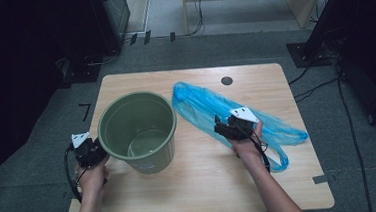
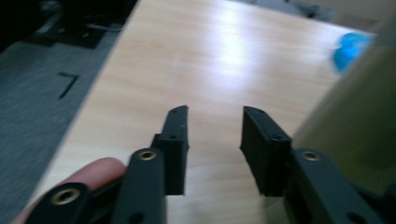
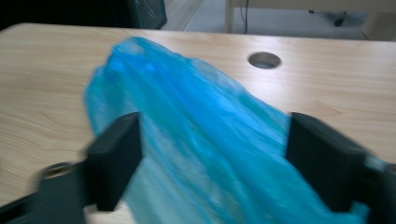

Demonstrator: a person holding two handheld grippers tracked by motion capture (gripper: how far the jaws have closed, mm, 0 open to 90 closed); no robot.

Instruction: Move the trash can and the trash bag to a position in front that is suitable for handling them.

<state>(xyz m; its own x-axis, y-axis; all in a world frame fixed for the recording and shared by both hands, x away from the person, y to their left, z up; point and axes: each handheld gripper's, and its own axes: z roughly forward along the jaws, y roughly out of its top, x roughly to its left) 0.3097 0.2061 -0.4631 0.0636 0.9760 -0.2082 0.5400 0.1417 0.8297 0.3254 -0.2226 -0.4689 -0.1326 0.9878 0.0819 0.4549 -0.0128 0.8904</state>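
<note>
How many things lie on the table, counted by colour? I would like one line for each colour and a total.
Green: 1, the bucket
Blue: 1, the plastic bag
Total: 2 things on the wooden table

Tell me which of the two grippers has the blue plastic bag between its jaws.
The right gripper: its open jaws straddle the blue plastic bag. The left gripper has only bare table between its jaws, beside the green bucket.

Olive green bin (image 1: 137, 132), translucent blue bag (image 1: 211, 109), pale wood-grain table (image 1: 201, 185)
</note>
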